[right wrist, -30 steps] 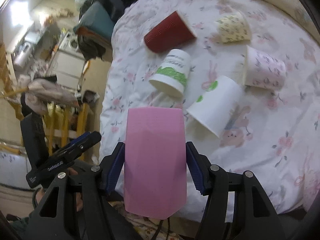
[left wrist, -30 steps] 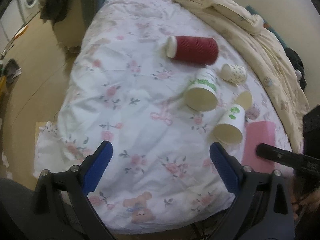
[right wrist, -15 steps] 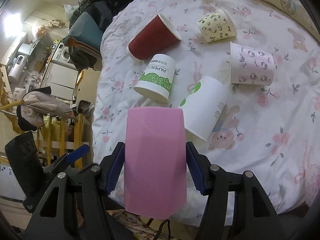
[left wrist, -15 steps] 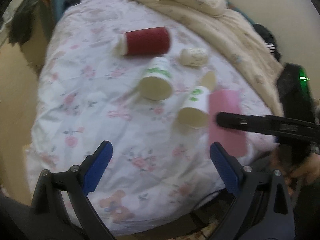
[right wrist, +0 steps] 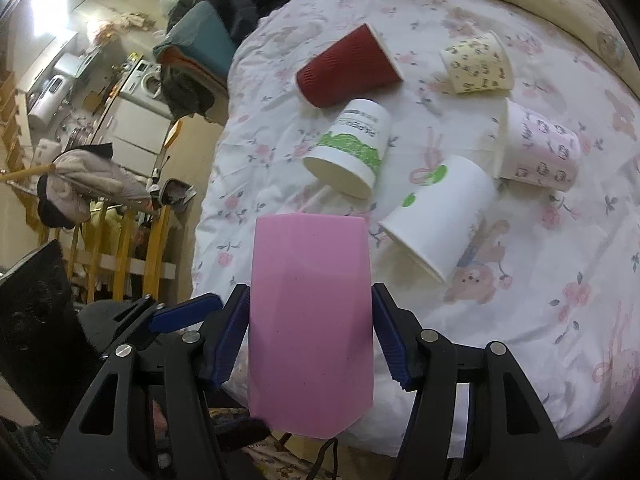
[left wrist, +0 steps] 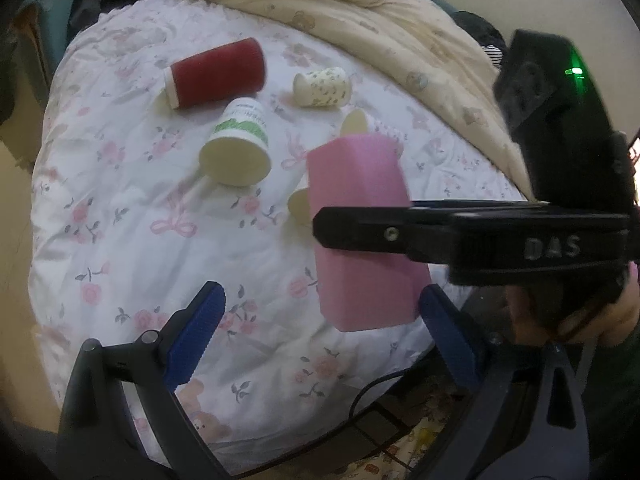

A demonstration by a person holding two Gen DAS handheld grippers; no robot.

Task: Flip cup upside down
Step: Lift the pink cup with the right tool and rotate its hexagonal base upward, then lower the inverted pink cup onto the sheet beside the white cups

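Observation:
My right gripper [right wrist: 310,334] is shut on a pink faceted cup [right wrist: 310,312], holding it above the near edge of the bed. The same pink cup [left wrist: 360,216] shows in the left wrist view, crossed by the right gripper's black finger [left wrist: 384,232]. My left gripper [left wrist: 320,320] is open and empty, its blue fingers either side of the pink cup's lower end, not touching it.
Several paper cups lie on their sides on the floral sheet [left wrist: 120,184]: a red one [right wrist: 346,66], a green-banded one [right wrist: 350,148], a white one with green dots [right wrist: 438,216], a pink-patterned one [right wrist: 538,148], a cream one [right wrist: 478,62]. A cream duvet [left wrist: 360,0] lies behind.
The right gripper with the pink cup has moved left into the middle of the left wrist view, between the left gripper's fingers. The left gripper has shifted right.

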